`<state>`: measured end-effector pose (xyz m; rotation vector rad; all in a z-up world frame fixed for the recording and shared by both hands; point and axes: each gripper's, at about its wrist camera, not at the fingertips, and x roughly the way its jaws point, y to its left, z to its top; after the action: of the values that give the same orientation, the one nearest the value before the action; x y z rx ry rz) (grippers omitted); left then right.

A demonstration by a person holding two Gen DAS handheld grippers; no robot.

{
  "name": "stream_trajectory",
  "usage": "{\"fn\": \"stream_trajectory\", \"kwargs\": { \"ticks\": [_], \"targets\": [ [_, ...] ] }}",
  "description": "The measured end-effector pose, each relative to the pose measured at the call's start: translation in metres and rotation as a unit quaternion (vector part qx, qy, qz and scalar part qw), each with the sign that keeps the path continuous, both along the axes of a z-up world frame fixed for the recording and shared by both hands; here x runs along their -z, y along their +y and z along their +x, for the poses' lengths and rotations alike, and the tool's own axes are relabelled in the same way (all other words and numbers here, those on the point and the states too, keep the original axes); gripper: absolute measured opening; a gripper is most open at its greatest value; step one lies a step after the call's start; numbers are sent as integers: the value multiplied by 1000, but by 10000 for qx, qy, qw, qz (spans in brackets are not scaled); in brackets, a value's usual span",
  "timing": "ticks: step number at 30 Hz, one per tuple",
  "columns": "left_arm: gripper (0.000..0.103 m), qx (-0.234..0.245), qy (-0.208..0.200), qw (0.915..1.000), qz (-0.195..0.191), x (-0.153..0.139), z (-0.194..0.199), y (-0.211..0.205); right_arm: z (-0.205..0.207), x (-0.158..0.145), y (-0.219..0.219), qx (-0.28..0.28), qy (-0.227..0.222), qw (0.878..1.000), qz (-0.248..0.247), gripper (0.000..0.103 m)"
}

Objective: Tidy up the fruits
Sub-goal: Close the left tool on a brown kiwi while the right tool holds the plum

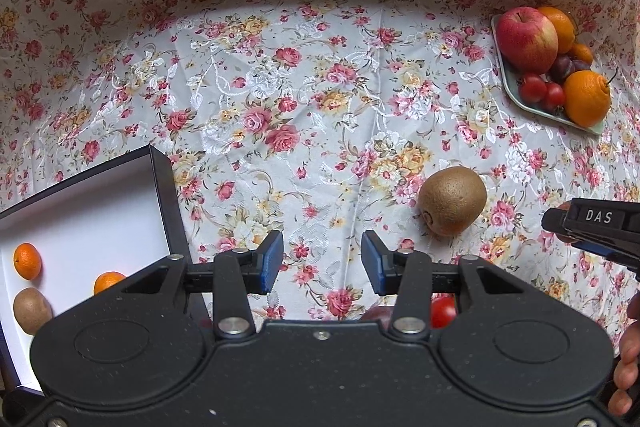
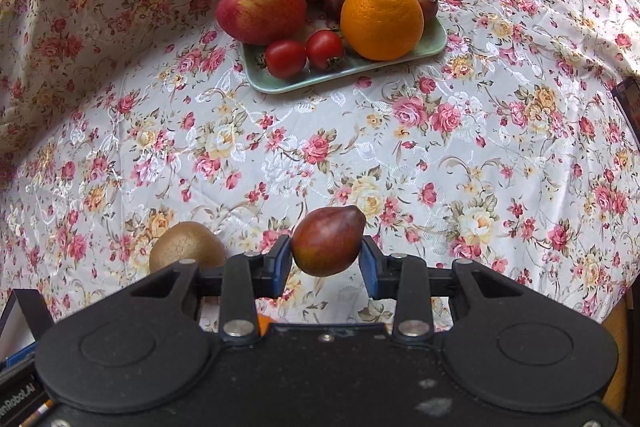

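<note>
Gripping a dark red, pear-shaped fruit (image 2: 328, 241) between its blue pads, the right gripper (image 2: 326, 259) has its jaws clamped on it above the flowered table (image 2: 400, 155). The fruit's skin is maroon, shading to yellowish green low on its left side, and its narrow end points up and to the right. The left gripper (image 1: 322, 263) hangs over the cloth with its jaws apart and nothing between them.

On the pale green tray (image 2: 340, 75) sit one red-and-yellow apple (image 2: 262, 3), two large oranges, one small mandarin, two cherry tomatoes and at least two dark plums. One brown kiwi (image 1: 452, 201) lies loose on the table. The white-lined black box (image 1: 92, 211) at left holds two small mandarins and one kiwi. Another red tomato (image 1: 443, 311) shows partly behind the left gripper.
</note>
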<state>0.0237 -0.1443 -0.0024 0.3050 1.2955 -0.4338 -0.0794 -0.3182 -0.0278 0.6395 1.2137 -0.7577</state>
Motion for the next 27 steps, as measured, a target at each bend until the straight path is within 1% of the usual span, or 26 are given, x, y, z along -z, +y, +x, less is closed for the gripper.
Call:
{"fn": "stream_trajectory", "kwargs": {
  "ticks": [6, 10, 16, 21, 27],
  "targets": [
    [52, 177, 89, 9997, 159, 14, -9, -3, -1, -7, 8, -196, -17, 9995, -232, 37],
    [52, 265, 130, 9993, 226, 20, -17, -6, -2, -13, 10, -243, -99, 9995, -174, 37],
    [52, 310, 244, 9991, 128, 28, -27, -9, -5, -19, 13, -288, -213, 9994, -5, 37],
    [52, 201, 22, 9998, 51, 26, -27, -20, -11, -21, 10, -189, -236, 9995, 94, 37],
    [53, 136, -78, 9994, -304, 16, -23, -34, -12, -20, 4, -34, -160, 9998, 129, 37]
  ]
}}
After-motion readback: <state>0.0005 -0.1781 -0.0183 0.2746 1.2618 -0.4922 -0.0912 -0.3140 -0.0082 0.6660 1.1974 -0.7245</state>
